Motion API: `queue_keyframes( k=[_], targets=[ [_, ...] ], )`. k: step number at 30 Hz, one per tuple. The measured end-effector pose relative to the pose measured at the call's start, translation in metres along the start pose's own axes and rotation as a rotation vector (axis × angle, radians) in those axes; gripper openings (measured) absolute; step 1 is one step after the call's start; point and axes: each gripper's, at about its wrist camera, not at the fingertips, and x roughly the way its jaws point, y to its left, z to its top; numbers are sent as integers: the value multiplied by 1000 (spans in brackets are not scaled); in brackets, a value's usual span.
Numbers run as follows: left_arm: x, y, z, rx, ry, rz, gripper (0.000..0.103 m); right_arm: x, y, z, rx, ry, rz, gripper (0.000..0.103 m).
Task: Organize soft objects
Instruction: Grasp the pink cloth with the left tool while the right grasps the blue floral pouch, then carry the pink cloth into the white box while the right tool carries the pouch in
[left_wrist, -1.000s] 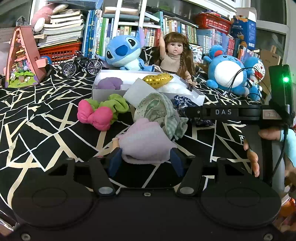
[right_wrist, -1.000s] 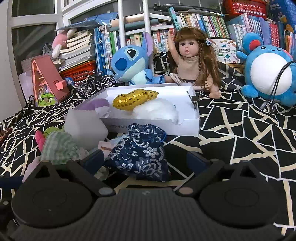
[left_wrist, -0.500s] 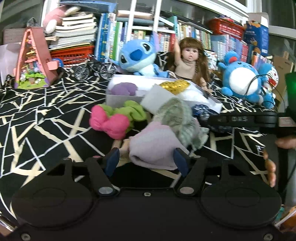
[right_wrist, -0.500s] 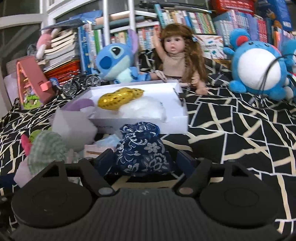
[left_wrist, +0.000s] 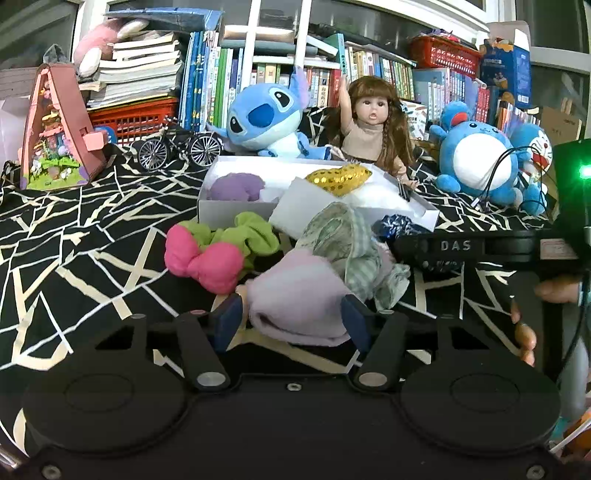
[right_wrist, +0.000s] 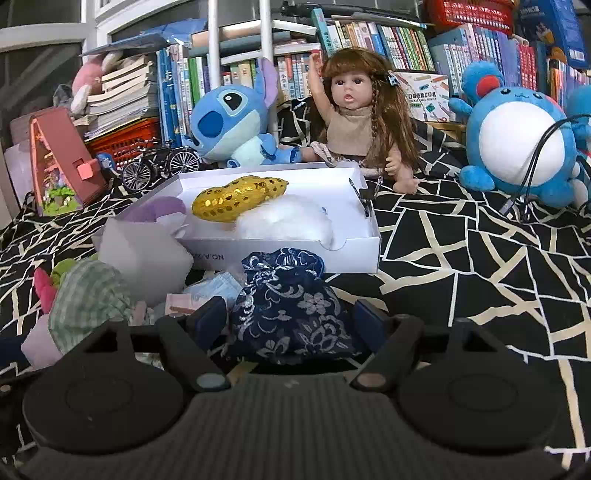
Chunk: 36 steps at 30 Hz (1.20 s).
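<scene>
The left gripper (left_wrist: 290, 319) is sitting with its fingers spread around a pale pink soft bundle (left_wrist: 299, 299), the pads flanking it at either side without visibly pressing in. The right gripper (right_wrist: 290, 321) is likewise straddling a navy floral pouch (right_wrist: 291, 310), fingers apart at both flanks. Just past the pink bundle a green checked cloth (left_wrist: 345, 240) is leaning on it, with a pink bow (left_wrist: 203, 262) and a green scrunchie (left_wrist: 251, 234) to its left. Only the left view is catching the right gripper's body crossing in from the side and the purple piece (left_wrist: 234, 186) inside the white box (left_wrist: 236, 210); the right view is showing the box's near wall (right_wrist: 280, 254) touching the pouch top, plus the gold sequin peanut (right_wrist: 238, 197) and white fluff (right_wrist: 284, 221) inside. Open patterned cloth (right_wrist: 480, 277) is stretching right of the box; dolls and plush are lining the back edge.
</scene>
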Motion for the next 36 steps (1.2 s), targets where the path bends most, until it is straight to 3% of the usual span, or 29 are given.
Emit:
queue_keyframes(
  k=[3,6,11,16,21,25,29,36],
  targets=[
    [-5,-3,2,20,-28,25,56,2,-1,1,10,1,-2,85],
    [-11,-7,0,51,-36,34,45,3,-1,-1,9,1,-6,85],
    [-8,-7,-1,48,-21,8,47,6,-3,-2,23,9,-10,85],
    [5,-1,5,-4,4,-19,55,7,-5,-3,39,16,-5,85],
    [24,6,9,-76,44,-65,57,7,-4,-3,34,16,-5,85],
    [27,14,14,-127,50,-92,36,8,-6,0,37,23,9,74],
    [14,20,22,-122,25,-86,33,0,-5,3,24,11,11,66],
    [-8,39,49,-134,-41,-88,33,-17,-10,12,22,-26,-11,63]
  ],
)
